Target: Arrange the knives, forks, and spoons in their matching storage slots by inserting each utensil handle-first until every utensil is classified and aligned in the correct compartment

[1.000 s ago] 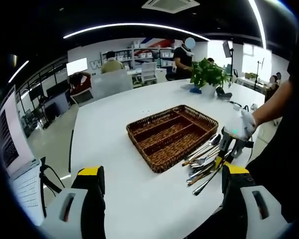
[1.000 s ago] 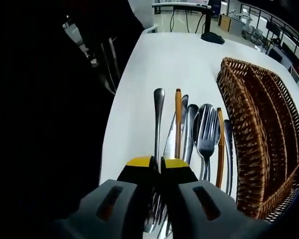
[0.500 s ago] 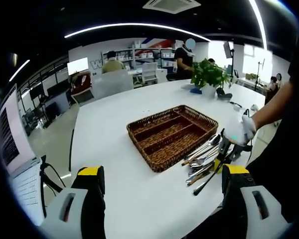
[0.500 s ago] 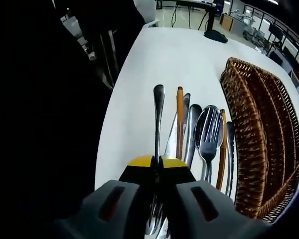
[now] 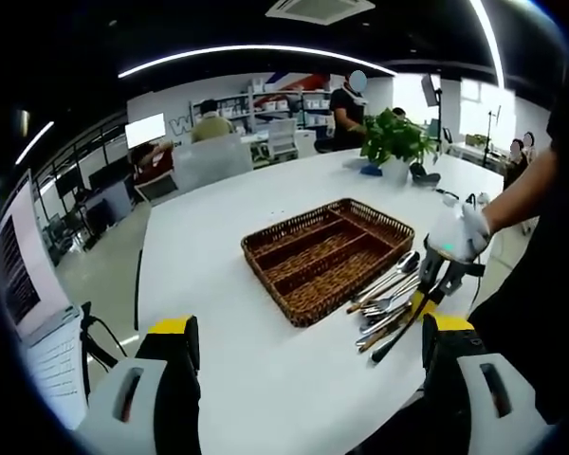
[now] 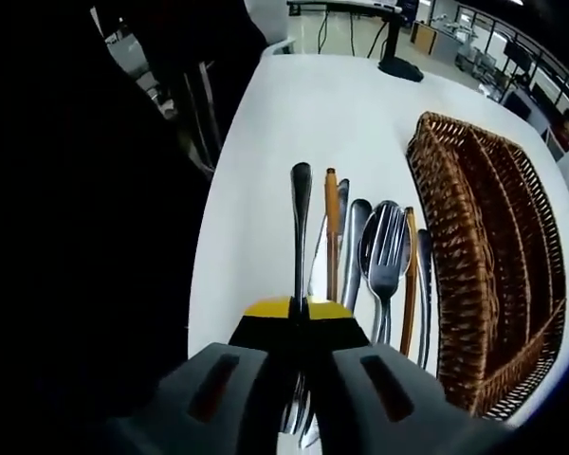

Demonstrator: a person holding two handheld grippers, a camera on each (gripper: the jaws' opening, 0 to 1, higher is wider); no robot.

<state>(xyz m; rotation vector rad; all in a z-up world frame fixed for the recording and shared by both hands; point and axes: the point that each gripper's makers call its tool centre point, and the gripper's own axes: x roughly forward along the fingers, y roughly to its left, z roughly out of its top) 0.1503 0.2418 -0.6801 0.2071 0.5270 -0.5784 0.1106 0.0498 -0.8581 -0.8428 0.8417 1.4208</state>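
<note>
The right gripper (image 6: 299, 311), jaws clamped on a steel utensil (image 6: 301, 223), now holds it lifted slightly above the white table (image 6: 266, 142).

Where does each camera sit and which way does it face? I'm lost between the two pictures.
Left gripper view: rides on the left tool, held back from the table, facing the wicker tray and cutlery; the right tool and gloved hand show.
Right gripper view: rides on the right tool, shut on a utensil, looking along the cutlery.
Shared: tray, cutlery, table.
</note>
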